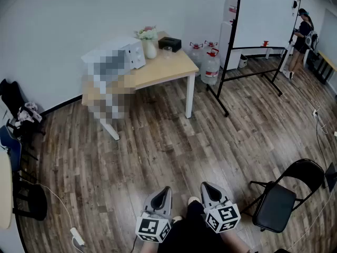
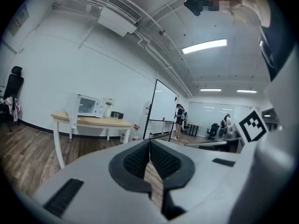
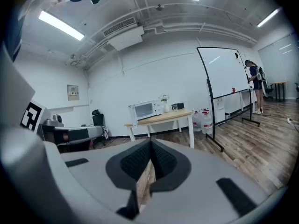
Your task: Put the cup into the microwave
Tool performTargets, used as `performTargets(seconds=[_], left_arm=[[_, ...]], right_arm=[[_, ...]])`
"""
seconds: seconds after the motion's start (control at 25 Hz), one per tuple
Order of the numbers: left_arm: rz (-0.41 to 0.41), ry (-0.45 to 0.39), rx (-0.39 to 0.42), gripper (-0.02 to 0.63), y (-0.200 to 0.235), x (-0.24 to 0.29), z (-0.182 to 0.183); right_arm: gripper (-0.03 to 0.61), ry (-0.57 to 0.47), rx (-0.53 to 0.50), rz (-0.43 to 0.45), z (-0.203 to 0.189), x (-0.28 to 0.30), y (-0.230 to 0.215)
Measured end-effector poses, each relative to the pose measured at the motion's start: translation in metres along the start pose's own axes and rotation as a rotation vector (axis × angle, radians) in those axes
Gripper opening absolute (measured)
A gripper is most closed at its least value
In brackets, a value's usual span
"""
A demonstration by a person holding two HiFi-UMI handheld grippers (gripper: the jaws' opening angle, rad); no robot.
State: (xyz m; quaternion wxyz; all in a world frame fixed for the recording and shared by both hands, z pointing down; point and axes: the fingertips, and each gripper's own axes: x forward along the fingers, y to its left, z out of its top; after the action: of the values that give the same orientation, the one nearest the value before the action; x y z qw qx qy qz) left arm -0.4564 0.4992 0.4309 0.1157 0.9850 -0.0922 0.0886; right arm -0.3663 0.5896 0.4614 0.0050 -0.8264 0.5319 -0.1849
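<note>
Both grippers are held low in front of the person, side by side and well away from the table. The left gripper (image 1: 167,190) has its jaws closed, the black ribbed pads meeting at the tips with nothing between them. Only a sliver of plank floor shows through the slit further back. The right gripper (image 1: 204,185) is the same, its pads pressed together and empty. Each has a smooth grey shell and one cube with black-and-white square markers.

The cup (image 1: 167,49), a small clear glass, stands on the far end of the table (image 1: 168,67), just beside a black box (image 1: 169,43) and not in the microwave. The table has one pale wooden top on white legs. The single white microwave (image 1: 136,54) sits at the other end, and its door seems to stand open. Between it and the cup is a white vase (image 1: 149,48) of flowers.

The floor (image 1: 158,141) is dark wood planking. Three clear water jugs (image 1: 211,66) with red caps stand by the wall behind the table. Next to them is one large whiteboard (image 1: 263,15) on a black frame, and a person (image 1: 303,36) stands at its far side. One black folding chair (image 1: 279,204) stands near the right gripper, and a white power strip (image 1: 77,237) lies on the floor to the left.
</note>
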Motion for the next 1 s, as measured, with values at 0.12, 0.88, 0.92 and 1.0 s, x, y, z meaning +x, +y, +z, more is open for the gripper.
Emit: performTargets(seconds=[0.12, 0.88, 0.92, 1.0], left_arm=[[0.01, 0.002, -0.009, 0.005, 0.0, -0.019, -0.008], [0.039, 0.005, -0.031, 0.005, 0.032, 0.027, -0.001], [0.043, 0.005, -0.033, 0.005, 0.036, 0.036, 0.003], [0.046, -0.003, -0.032, 0.005, 0.043, 0.057, 0.013]], right_arm=[[-0.008, -0.026, 0.044, -0.013, -0.004, -0.014, 0.009], [-0.006, -0.04, 0.037, -0.033, 0.015, 0.032, -0.015], [-0.006, -0.035, 0.035, -0.026, 0.019, 0.04, -0.019], [-0.006, -0.032, 0.027, -0.012, 0.031, 0.057, -0.029]])
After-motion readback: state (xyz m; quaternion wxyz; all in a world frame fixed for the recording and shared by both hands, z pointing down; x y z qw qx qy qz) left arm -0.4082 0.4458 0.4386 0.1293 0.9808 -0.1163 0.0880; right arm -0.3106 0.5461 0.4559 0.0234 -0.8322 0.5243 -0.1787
